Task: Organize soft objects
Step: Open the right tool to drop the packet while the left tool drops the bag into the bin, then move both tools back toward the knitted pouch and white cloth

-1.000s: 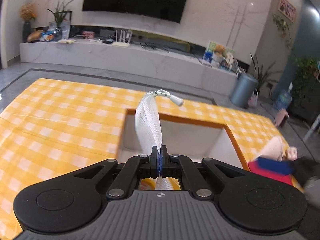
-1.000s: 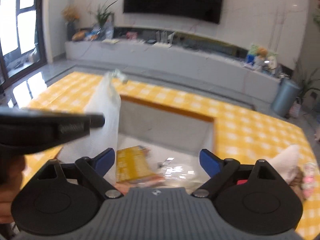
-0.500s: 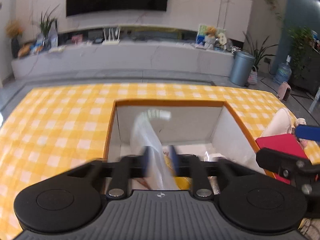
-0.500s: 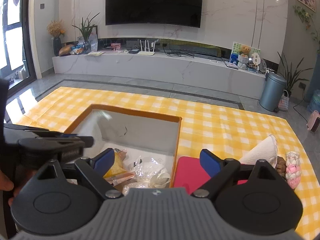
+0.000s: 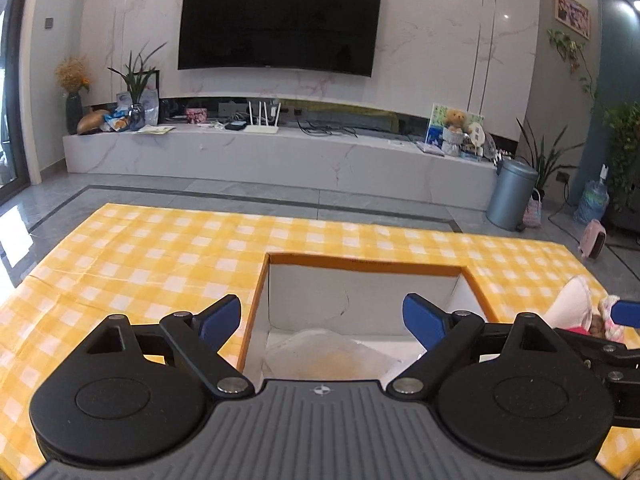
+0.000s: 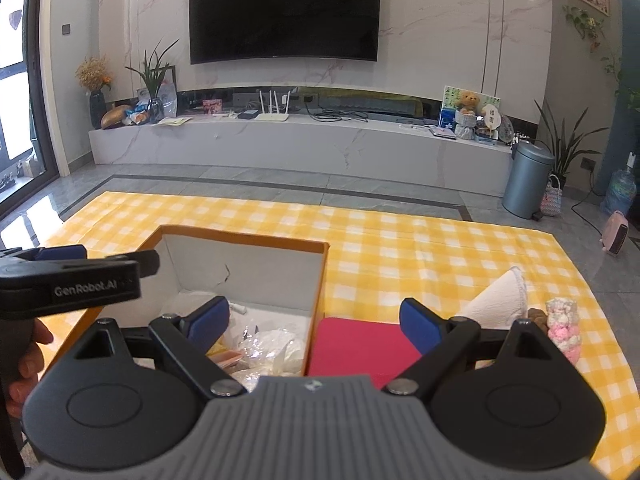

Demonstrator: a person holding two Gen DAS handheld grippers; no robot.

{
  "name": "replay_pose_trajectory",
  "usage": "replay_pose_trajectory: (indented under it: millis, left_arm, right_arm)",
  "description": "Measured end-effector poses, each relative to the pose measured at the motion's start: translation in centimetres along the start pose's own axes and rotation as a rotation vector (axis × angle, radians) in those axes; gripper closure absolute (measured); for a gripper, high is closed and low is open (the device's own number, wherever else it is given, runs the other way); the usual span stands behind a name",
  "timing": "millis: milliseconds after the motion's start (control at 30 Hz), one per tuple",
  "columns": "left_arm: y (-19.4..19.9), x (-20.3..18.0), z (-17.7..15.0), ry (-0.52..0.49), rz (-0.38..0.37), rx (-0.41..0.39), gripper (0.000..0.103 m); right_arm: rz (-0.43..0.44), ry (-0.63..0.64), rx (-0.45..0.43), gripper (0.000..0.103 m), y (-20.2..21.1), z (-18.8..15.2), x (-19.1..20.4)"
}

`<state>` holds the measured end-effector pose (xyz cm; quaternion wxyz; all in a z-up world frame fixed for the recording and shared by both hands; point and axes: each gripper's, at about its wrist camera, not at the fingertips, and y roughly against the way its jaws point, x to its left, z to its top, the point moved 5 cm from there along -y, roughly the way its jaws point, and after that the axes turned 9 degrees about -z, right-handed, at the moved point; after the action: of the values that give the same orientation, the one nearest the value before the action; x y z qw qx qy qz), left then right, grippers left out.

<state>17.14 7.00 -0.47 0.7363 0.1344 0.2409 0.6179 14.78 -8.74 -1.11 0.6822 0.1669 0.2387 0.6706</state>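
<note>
— Two grippers, and what is each one doing?

— Both stand spread wide with nothing between the fingers. The left gripper (image 5: pixel 322 318) hangs over the open box (image 5: pixel 368 268), its blue pads on either side of the box's inner space. The right gripper (image 6: pixel 314 320) sits over the box's (image 6: pixel 244 240) right wall, one pad above the box and the other above the red cloth (image 6: pixel 360 344).

— Where are the soft things?

— Some already lie in the box, just below and ahead of the left gripper: a pale mesh bag (image 5: pixel 332 350) with something yellowish under it. From the right wrist view, crinkled clear and white bags (image 6: pixel 272 346) fill the box floor beneath the right gripper's left finger.

— And outside the box?

— The red cloth lies flat on the yellow checked tablecloth (image 6: pixel 400 248), touching the box's right side, directly under the right gripper. Beyond its right finger, a white folded cloth (image 6: pixel 498 296) stands as a cone, and just right of that sits a pink-and-white knitted toy (image 6: pixel 564 328).

— Is the left tool seen from the right?

— Yes, its black body crosses the left edge, held by the left hand (image 6: pixel 24 356).
</note>
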Motion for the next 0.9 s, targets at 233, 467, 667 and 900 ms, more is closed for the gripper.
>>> replay_pose_trajectory:
  millis: [233, 467, 667, 900]
  left_arm:
    - [0.9, -1.5, 0.0, -0.002, -0.069, 0.033, 0.000]
    - [2.2, -4.3, 0.2, -0.039, -0.104, 0.022, 0.000]
    - [3.5, -7.3, 0.8, -0.035, -0.176, 0.012, 0.000]
    - [2.8, -12.4, 1.4, -0.069, -0.188, 0.035, 0.000]
  right_arm:
    - [-0.017, -0.035, -0.030, 0.012, 1.7, 0.3, -2.0]
    - [-0.077, -0.067, -0.077, 0.012, 4.2, 0.7, -6.3]
    - [-0.192, -0.095, -0.085, 0.012, 4.7, 1.0, -12.2]
    - [-0.248, -0.141, -0.042, 0.006, 2.5, 0.6, -20.3]
